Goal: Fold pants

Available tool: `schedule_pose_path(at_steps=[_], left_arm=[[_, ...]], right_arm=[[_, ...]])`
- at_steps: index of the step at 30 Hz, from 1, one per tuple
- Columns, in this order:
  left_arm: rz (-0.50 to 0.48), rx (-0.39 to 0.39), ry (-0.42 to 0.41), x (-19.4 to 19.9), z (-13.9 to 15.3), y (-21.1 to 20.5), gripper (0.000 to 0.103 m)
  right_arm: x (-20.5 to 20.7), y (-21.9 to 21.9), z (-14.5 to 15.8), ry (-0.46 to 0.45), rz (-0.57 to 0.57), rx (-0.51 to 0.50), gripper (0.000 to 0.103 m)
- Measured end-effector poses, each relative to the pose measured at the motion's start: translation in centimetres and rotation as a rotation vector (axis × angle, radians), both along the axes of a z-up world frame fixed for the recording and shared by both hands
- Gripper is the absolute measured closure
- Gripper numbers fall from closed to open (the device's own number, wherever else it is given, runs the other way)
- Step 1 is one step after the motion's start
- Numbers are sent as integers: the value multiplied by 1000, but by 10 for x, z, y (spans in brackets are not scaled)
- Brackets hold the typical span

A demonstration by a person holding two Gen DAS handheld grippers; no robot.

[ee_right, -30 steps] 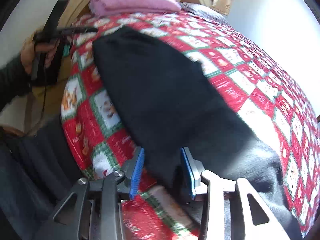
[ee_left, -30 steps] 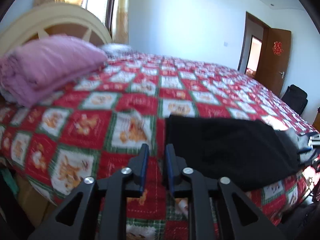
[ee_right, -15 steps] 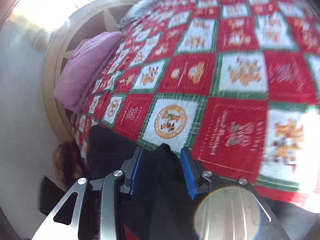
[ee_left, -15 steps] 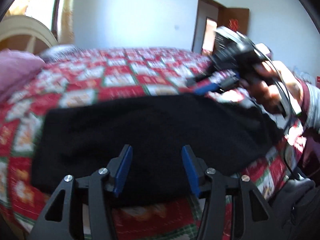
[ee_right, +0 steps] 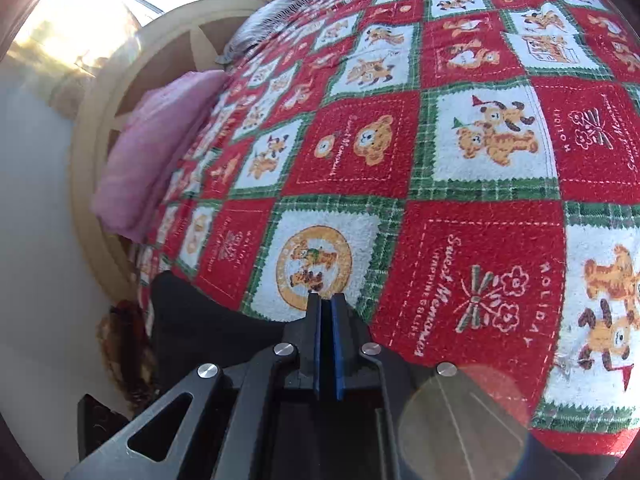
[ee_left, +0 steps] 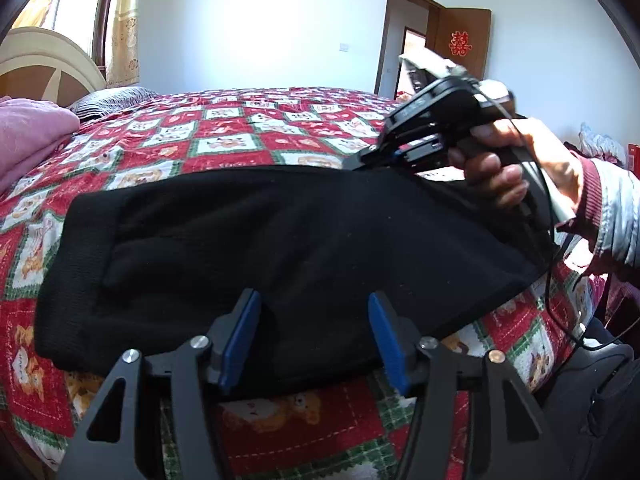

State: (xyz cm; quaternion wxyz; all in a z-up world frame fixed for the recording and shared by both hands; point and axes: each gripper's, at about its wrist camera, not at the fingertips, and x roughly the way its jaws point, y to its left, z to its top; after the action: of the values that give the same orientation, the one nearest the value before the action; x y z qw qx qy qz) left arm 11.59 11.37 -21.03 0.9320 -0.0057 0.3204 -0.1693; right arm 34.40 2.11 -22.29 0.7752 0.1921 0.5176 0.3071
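Black pants lie folded lengthwise on the red Christmas quilt, along the near side of the bed. My left gripper hovers over their near edge; its blue pads are apart and still opening, with cloth below them but not pinched. My right gripper, held in a person's hand, points its tips into the pants' far edge. In the right wrist view the right gripper is shut, a thin dark layer between its pads, with the pants spreading out to the left under it.
A folded pink blanket lies by the cream headboard at the left. A brown door stands open at the back right. A cable hangs from the right gripper over the bed edge. Dark bags sit on the floor at the right.
The left gripper swung from beside the pants to over their near edge and its jaws spread. The right gripper rolled, moved to the far edge and closed on the cloth.
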Motion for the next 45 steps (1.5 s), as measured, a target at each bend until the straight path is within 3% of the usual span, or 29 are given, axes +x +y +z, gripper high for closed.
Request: schedule_pose_path(at_steps=[1, 2, 3, 6, 9, 13, 18, 23, 27, 28, 30, 33, 34, 37, 42, 45], left_arm=[[0, 1, 5, -1, 2, -1, 44], [-4, 1, 4, -2, 6, -3, 44], [-12, 1, -4, -4, 8, -4, 44], [-74, 23, -49, -12, 24, -22, 39], [-137, 30, -65, -15, 32, -45, 37], [-234, 36, -59, -10, 33, -82, 37], [-319, 73, -75, -9, 35, -123, 37], [-350, -19, -15, 0, 30, -133, 37], [-369, -6, 18, -2, 20, -143, 37], [-373, 1, 27, -2, 18, -145, 34], [-356, 14, 40, 0, 10, -145, 33], [-358, -22, 38, 0, 10, -139, 33], [-358, -26, 39, 0, 10, -139, 33], [-362, -17, 33, -3, 10, -139, 33], [-361, -29, 33, -1, 8, -137, 33], [-369, -20, 33, -2, 8, -138, 33]], right_arm=[[-5, -5, 5, 4, 2, -5, 82], [-12, -13, 12, -6, 2, -21, 58], [-19, -23, 17, -23, -1, -26, 52], [-56, -80, 41, -87, -24, -71, 51], [-100, -158, 58, -116, -124, -109, 51], [-161, -266, 80, -148, -351, -193, 51], [-235, -371, 101, -185, -601, -284, 51], [-274, -438, 84, -112, -767, -217, 51], [-280, -470, 68, -75, -857, -119, 51], [-279, -473, 66, -78, -870, -114, 51], [-275, -482, 60, -69, -905, -108, 62], [-263, -490, 53, -50, -924, -77, 83], [-260, -491, 53, -52, -930, -83, 98], [-256, -490, 69, -126, -913, -86, 100], [-286, -479, 117, -348, -871, -65, 100], [-299, -482, 100, -297, -876, -118, 100]])
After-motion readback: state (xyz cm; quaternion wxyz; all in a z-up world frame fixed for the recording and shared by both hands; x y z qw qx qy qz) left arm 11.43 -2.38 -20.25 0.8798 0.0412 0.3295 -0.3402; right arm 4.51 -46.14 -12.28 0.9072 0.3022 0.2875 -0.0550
